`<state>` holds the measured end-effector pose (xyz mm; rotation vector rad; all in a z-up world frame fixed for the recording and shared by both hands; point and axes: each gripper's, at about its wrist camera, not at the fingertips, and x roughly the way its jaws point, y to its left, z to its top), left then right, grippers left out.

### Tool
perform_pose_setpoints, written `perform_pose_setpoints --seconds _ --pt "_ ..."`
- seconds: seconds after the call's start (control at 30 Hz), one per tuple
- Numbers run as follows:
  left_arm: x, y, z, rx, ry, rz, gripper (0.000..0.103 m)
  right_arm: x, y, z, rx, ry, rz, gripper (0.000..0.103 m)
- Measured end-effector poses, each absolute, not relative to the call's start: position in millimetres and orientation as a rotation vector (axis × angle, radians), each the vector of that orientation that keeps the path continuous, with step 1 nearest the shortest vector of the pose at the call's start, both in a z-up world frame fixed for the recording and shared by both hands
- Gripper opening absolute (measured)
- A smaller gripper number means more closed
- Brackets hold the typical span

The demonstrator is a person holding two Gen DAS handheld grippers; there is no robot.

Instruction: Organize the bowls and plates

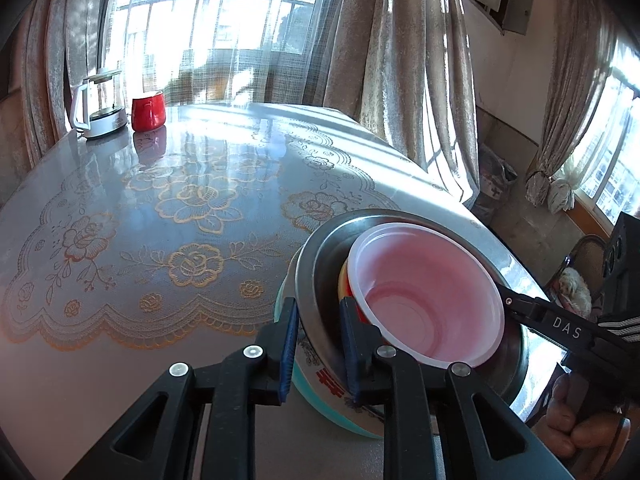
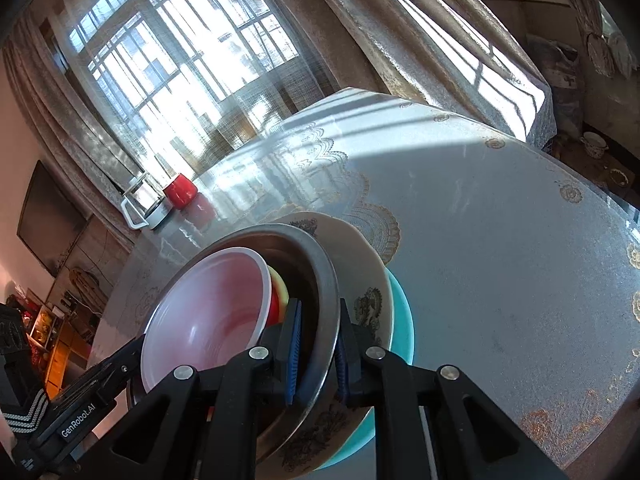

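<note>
A stack of dishes is held between my two grippers over the table's near edge. A pink plastic bowl (image 1: 424, 292) (image 2: 208, 312) lies on top, in a yellow and red bowl (image 1: 345, 284) (image 2: 276, 292). Both sit inside a steel bowl (image 1: 320, 252) (image 2: 320, 280). Under it are a patterned plate (image 1: 320, 380) (image 2: 368, 292) and a teal plate (image 1: 340, 420) (image 2: 402, 320). My left gripper (image 1: 320, 348) (image 2: 136, 344) is shut on the steel bowl's rim on one side. On the opposite side my right gripper (image 2: 318, 356) (image 1: 508, 304) is shut on the same rim.
The table (image 1: 160, 220) has a glossy lace-patterned cover. At its far corner stand a glass kettle (image 1: 98, 104) (image 2: 144, 204) and a red mug (image 1: 149, 111) (image 2: 180, 191). Curtains and windows lie beyond. A person's hand (image 1: 580, 420) holds the right gripper.
</note>
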<state>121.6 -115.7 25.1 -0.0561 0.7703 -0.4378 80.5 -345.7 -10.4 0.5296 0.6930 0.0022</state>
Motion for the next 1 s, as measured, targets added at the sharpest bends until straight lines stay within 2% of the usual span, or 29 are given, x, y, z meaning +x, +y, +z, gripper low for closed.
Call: perform_pose_setpoints --seconds 0.53,1.0 --pt "116 -118 21 -0.049 0.777 -0.435 0.021 83 -345 -13 0.517 0.706 0.0 0.013" --pt "106 -117 21 -0.045 0.772 -0.428 0.021 68 -353 -8 0.584 0.664 0.019 0.025"
